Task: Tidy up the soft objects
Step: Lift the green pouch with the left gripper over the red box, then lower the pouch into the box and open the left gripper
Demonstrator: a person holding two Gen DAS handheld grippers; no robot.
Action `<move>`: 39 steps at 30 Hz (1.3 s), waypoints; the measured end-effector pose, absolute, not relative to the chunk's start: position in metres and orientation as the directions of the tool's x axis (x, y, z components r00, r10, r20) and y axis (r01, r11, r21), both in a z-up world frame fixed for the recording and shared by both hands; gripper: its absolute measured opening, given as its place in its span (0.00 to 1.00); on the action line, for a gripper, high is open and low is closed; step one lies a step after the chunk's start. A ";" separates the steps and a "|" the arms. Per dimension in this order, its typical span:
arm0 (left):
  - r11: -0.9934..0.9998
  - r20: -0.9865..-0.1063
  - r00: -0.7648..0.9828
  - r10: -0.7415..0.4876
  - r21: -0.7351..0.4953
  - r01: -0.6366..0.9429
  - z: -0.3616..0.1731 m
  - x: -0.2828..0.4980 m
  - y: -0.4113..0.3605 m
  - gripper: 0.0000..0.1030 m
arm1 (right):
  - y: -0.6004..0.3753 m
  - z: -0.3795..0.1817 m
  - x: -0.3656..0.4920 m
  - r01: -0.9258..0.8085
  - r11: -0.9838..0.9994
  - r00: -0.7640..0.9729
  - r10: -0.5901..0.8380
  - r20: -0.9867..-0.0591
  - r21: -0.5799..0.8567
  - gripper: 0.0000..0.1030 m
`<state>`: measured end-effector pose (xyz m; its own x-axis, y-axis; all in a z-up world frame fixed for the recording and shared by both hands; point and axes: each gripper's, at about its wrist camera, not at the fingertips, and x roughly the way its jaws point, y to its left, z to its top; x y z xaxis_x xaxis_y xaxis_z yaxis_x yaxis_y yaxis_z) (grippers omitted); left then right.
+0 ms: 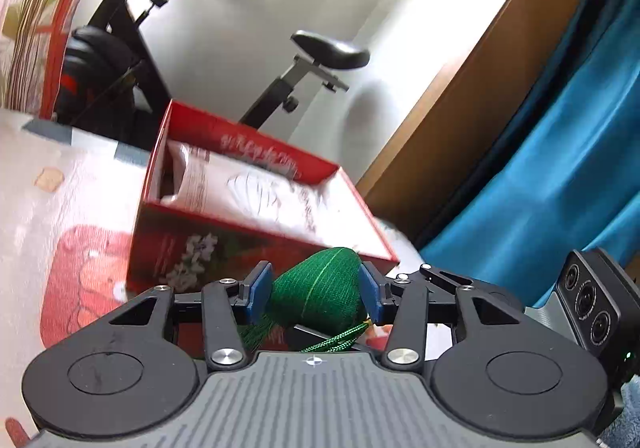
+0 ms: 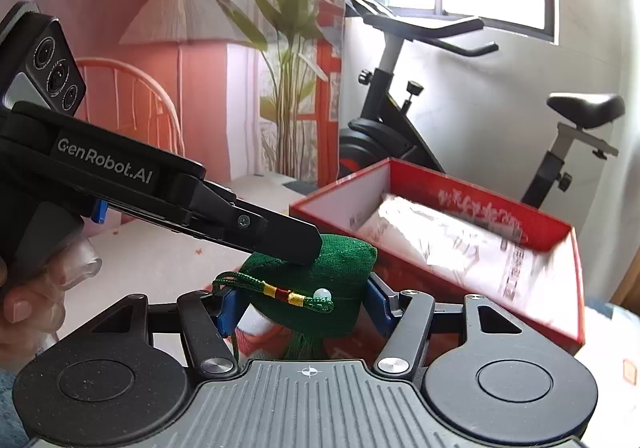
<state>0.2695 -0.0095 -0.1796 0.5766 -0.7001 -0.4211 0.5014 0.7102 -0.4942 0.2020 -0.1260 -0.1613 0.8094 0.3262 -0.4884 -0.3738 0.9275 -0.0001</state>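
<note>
I had the green pouch (image 2: 320, 280) pinched by both grippers at once, my right gripper (image 2: 304, 306) clamped across its body and my left gripper (image 1: 316, 290) gripping its other end, just in front of the red box's (image 2: 576, 268) near wall. To do this well, I judged both hands should travel together, clear the rim, and keep the cord (image 2: 280, 292) from snagging.
</note>
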 end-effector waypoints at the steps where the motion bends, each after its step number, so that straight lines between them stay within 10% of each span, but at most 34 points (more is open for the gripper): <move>1: 0.710 -0.409 0.586 -0.700 -0.488 0.508 -0.174 0.268 -0.009 0.48 | -0.127 -0.152 0.204 -0.383 0.924 0.810 0.332 -0.484 -0.008 0.56; 21: 0.785 -0.215 0.769 -0.602 -0.335 0.521 -0.074 0.305 -0.010 0.50 | -0.115 -0.047 0.295 -0.476 0.864 0.841 0.394 -0.371 -0.162 0.56; 39: 0.781 -0.434 0.650 -0.624 -0.330 0.530 -0.154 0.391 -0.084 0.48 | -0.192 -0.157 0.359 -0.258 0.966 0.786 0.197 -0.585 -0.020 0.56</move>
<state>0.3913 -0.0844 -0.1536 0.6497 -0.6242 -0.4339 0.5302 0.7811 -0.3297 0.3589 -0.1916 -0.1567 0.7864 0.1974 -0.5853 -0.2576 0.9661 -0.0203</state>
